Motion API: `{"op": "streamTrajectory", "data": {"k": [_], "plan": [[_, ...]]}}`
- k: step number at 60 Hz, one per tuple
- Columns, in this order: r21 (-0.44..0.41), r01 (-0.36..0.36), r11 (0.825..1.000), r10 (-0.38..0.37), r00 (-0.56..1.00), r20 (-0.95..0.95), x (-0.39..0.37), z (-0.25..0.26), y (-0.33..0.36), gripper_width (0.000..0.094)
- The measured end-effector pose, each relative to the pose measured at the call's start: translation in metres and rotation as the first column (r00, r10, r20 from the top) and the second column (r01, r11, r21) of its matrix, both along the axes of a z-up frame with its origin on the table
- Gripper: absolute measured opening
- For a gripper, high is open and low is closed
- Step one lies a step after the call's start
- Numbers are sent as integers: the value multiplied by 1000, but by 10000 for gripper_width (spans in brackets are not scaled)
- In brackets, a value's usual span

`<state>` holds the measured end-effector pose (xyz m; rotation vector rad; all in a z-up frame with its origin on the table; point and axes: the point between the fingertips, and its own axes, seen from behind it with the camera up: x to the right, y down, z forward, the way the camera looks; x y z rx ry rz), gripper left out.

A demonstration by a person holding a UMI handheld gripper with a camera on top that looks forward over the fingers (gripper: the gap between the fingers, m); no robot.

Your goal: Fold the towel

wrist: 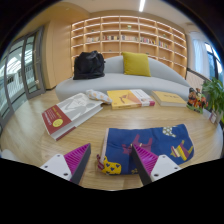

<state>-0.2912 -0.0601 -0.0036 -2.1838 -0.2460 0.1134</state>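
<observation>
A blue towel (pixel 150 143) with pink, yellow and orange prints lies flat on the wooden table (pixel 30 125), just ahead of my fingers and reaching off to the right. My gripper (pixel 112 162) is open above the towel's near left corner. The left pink pad (pixel 74 159) is over bare wood beside the towel. The right pink pad (pixel 143 160) is over the towel's near edge. Nothing is held between the fingers.
Books lie on the table beyond the towel: a red-covered one (pixel 62 113) to the left, an open one (pixel 98 96), a yellow one (pixel 126 98) and another (pixel 169 98) to the right. A grey sofa (pixel 120 72) holds a black bag (pixel 89 64) and yellow cushion (pixel 136 64). A plant (pixel 214 97) stands far right.
</observation>
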Motion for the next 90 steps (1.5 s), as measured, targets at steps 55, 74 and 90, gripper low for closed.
{"op": "streamTrajectory", "data": {"k": [55, 74, 90], "plan": [[6, -118, 993, 109, 899, -424, -43, 97, -6, 43], [-65, 16, 998, -44, 891, -452, 44, 66, 28, 44], [-41, 144, 989, -150, 960, -238, 131, 34, 45, 496]]}}
